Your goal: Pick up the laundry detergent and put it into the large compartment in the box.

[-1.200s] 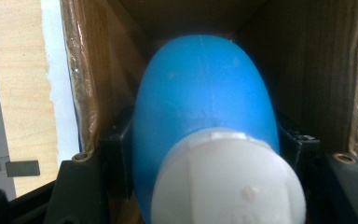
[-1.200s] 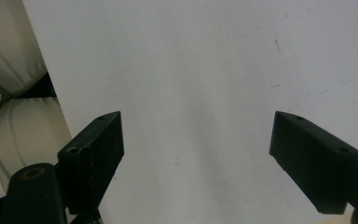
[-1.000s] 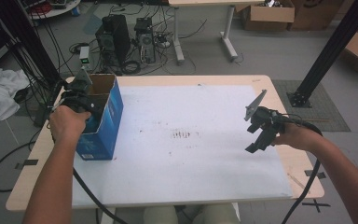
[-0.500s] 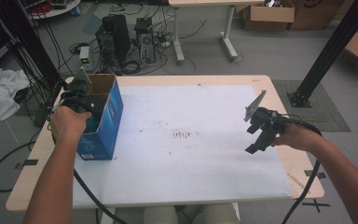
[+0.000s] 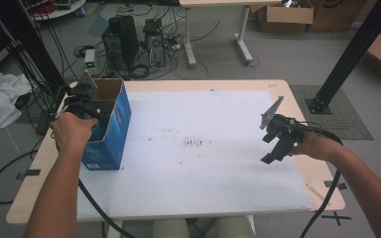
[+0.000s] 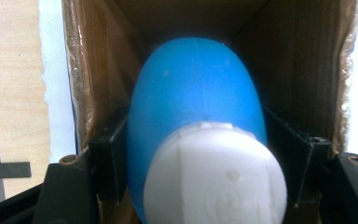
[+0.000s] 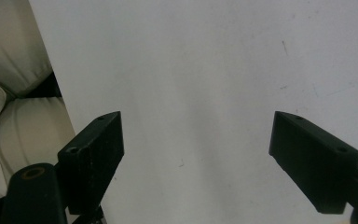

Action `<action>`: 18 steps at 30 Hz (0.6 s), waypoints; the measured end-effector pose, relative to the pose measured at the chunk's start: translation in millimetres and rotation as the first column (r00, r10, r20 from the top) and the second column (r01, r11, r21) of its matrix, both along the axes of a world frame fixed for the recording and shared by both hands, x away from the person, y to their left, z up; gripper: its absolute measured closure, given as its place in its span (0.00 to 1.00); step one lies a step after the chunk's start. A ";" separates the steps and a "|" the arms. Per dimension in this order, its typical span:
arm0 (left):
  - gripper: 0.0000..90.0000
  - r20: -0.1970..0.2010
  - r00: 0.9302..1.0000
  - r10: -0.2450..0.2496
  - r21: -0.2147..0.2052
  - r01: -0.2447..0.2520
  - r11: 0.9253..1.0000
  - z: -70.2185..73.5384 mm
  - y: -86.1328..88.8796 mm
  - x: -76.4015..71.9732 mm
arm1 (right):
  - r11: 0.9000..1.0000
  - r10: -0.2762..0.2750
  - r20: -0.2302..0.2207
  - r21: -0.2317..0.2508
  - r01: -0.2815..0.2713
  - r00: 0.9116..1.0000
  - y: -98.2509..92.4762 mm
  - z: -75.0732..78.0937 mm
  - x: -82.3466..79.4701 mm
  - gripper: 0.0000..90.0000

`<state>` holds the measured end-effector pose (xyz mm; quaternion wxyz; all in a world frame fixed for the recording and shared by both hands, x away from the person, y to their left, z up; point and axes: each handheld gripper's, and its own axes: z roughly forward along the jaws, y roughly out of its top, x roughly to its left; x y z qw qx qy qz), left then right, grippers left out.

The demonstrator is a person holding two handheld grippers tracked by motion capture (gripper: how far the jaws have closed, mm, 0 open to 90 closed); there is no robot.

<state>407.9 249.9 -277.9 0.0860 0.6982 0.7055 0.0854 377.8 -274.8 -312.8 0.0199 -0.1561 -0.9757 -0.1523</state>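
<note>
Left gripper is pinching a blue bottle w/ white cap, jaws pressing both sides of its body, inside the blue carton at the desk's far-left; probably it's being lowered in or lifted out, can't tell which. Bottle is looking smooth, rounded, glossy plastic. Right gripper is hovering spread & empty over the desk's white sheet at right, prob. idling.
</note>
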 end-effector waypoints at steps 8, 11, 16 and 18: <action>0.32 0.030 1.000 0.004 0.019 -0.004 1.000 10.3 -1.4 -2.8 | 1.000 -0.003 -0.004 -0.004 0.003 1.000 1.9 1.7 -1.9 0.20; 0.31 0.036 0.999 0.004 0.019 -0.004 1.000 15.9 -1.1 -3.7 | 1.000 0.006 0.002 0.002 -0.006 1.000 2.1 2.1 -2.0 0.20; 0.30 0.056 0.998 0.001 0.028 -0.002 1.000 27.3 -0.8 -6.2 | 1.000 0.006 0.004 0.001 -0.006 1.000 2.9 3.4 -3.8 0.20; 0.29 0.075 0.997 0.004 0.030 -0.006 1.000 33.7 -1.1 -7.5 | 1.000 0.008 0.006 0.002 -0.008 1.000 2.9 3.9 -4.4 0.20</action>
